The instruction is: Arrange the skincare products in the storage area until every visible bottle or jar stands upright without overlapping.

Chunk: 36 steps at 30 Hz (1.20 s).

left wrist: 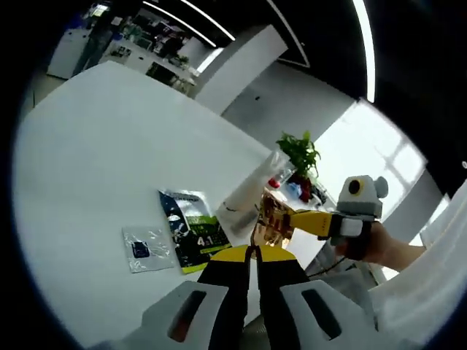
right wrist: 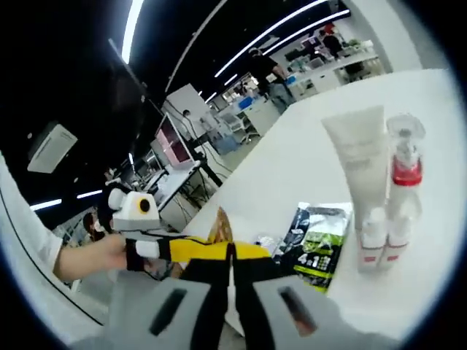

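A crinkled gold packet (left wrist: 271, 222) (right wrist: 221, 224) is in the air off the table's near edge. My left gripper (left wrist: 253, 251) (right wrist: 228, 249) is shut on it, and my right gripper (right wrist: 230, 257) (left wrist: 286, 216) is shut on it from the other side. On the white table (left wrist: 109, 146) a white tube (left wrist: 244, 195) (right wrist: 361, 157) seems to stand upright on its cap. Beside it is a clear bottle with a red band (left wrist: 277, 177) (right wrist: 403, 169). Two small white bottles (right wrist: 383, 240) stand in front of them. A green and black sachet (left wrist: 191, 230) (right wrist: 317, 244) lies flat.
A small clear sachet with a blue patch (left wrist: 146, 249) (right wrist: 267, 240) lies next to the green one. A potted plant (left wrist: 300, 154) stands beyond the table. A person's hand (left wrist: 368, 244) (right wrist: 102, 257) holds each gripper. Office desks and a person (right wrist: 266, 69) are far behind.
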{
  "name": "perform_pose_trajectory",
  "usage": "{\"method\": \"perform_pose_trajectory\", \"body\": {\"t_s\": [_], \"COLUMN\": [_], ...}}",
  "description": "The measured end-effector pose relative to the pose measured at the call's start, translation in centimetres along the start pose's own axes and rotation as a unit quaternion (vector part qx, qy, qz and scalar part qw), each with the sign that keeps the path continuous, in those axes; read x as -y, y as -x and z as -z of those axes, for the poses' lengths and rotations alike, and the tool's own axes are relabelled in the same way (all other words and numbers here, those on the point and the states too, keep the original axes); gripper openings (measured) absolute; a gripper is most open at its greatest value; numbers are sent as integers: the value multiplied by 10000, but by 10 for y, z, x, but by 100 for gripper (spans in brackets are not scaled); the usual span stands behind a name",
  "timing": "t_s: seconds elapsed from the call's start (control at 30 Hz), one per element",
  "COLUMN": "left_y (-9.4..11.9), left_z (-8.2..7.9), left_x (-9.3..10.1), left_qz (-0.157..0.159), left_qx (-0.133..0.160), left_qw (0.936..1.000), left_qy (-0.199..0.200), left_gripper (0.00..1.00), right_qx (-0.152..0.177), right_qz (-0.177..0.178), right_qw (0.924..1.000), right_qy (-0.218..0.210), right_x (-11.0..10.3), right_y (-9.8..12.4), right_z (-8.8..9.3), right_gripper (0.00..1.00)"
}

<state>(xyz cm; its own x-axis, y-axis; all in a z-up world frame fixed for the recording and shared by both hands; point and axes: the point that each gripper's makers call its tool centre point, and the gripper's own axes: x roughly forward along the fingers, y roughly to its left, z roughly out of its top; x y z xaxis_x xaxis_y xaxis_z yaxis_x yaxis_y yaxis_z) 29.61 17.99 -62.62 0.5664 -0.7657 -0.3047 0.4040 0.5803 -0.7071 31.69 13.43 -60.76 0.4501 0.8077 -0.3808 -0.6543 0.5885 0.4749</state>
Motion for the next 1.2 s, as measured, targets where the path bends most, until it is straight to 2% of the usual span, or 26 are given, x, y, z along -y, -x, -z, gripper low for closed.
{"method": "perform_pose_trajectory", "body": {"t_s": [0.13,0.3,0.63,0.73,0.93,1.2], "left_y": [2,7,11,9,3,-11], "left_z": [1,1,-9,-14,-26,-32], "left_x": [-11,-25,-56,-68,-89,-112], "left_qz": [-187,-437,-761,-868,-1062,-1175], "left_qx": [6,136,336,398,393,315], "left_qw": [9996,9978,9921,9898,9865,9839], "left_qy": [213,473,934,1055,1184,1307], "left_gripper": [0,0,0,0,0,0], "right_qx": [-46,-150,-308,-384,-523,-685], "right_qz": [177,326,435,497,633,782], "right_qw": [9985,9931,9815,9744,9644,9639], "right_qy": [524,1118,1838,2158,2513,2452], "right_x": [2,4,13,18,30,54], "right_y": [-15,-38,-76,-89,-112,-135], "right_z": [-4,-2,-4,-7,-11,-12], "right_gripper": [1,1,1,1,1,1]}}
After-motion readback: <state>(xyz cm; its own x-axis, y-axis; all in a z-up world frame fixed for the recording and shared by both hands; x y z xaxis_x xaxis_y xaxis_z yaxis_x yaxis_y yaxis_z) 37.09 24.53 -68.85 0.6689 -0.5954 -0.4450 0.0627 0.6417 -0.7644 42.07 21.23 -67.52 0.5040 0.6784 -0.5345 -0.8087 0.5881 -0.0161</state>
